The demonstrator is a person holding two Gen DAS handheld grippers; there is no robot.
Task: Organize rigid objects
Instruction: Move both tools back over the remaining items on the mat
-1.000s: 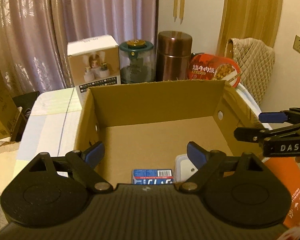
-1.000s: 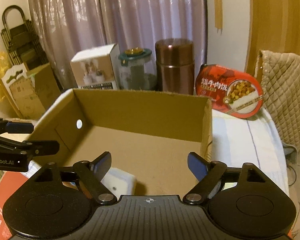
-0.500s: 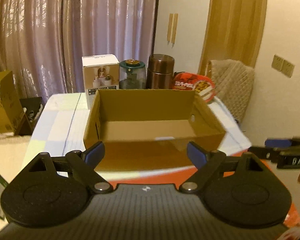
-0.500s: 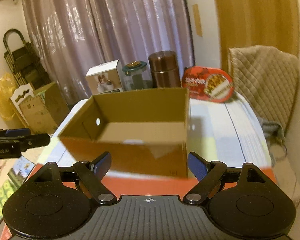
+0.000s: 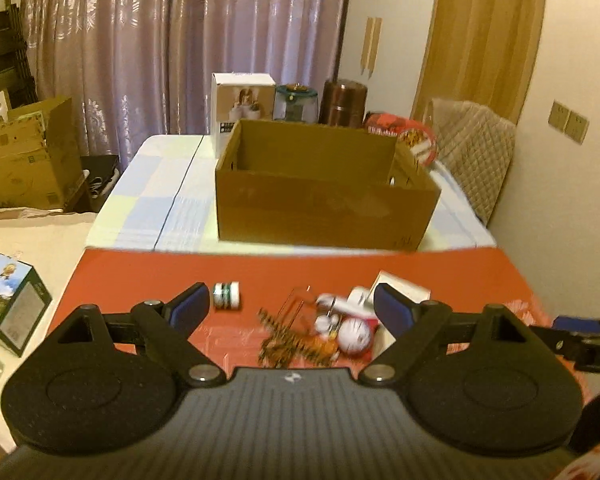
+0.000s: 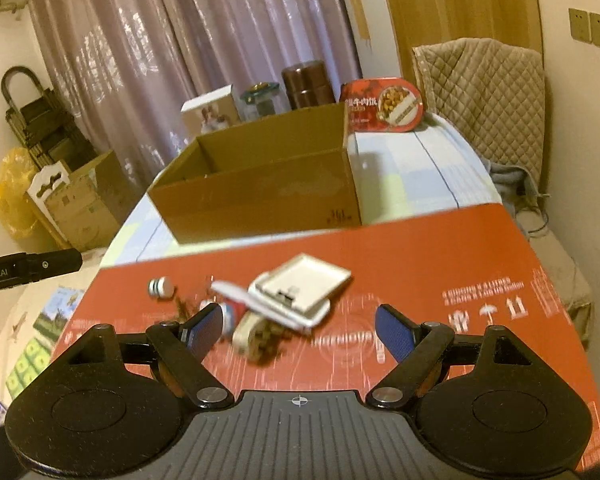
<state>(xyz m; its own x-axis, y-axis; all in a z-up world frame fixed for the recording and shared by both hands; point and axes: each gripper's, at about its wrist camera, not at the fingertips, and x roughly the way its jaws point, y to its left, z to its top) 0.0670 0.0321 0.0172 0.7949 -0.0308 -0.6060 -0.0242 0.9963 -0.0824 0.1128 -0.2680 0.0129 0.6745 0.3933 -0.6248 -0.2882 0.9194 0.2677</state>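
An open cardboard box (image 5: 324, 204) (image 6: 268, 196) stands on the checked tablecloth beyond a red board (image 5: 260, 272) (image 6: 440, 256). On the board lies a pile of small items: a white flat case (image 6: 304, 284), a small white round clock (image 5: 354, 336), a brown wiry tangle (image 5: 288, 340) and a striped white and green roll (image 5: 227, 295) (image 6: 160, 288). My left gripper (image 5: 292, 308) is open and empty, above the pile. My right gripper (image 6: 300, 330) is open and empty, just before the pile. Each gripper shows at the edge of the other's view.
Behind the box stand a white carton (image 5: 242, 100), a green-lidded jar (image 5: 296, 102), a brown canister (image 5: 342, 104) and a red meal pack (image 6: 382, 106). A quilted chair (image 6: 484, 92) is at the right. Cardboard boxes (image 5: 24, 156) sit on the floor at the left.
Both grippers have pulled back and up from over the cardboard box to above the red board. The pile of small items has come into view. Both stay open.
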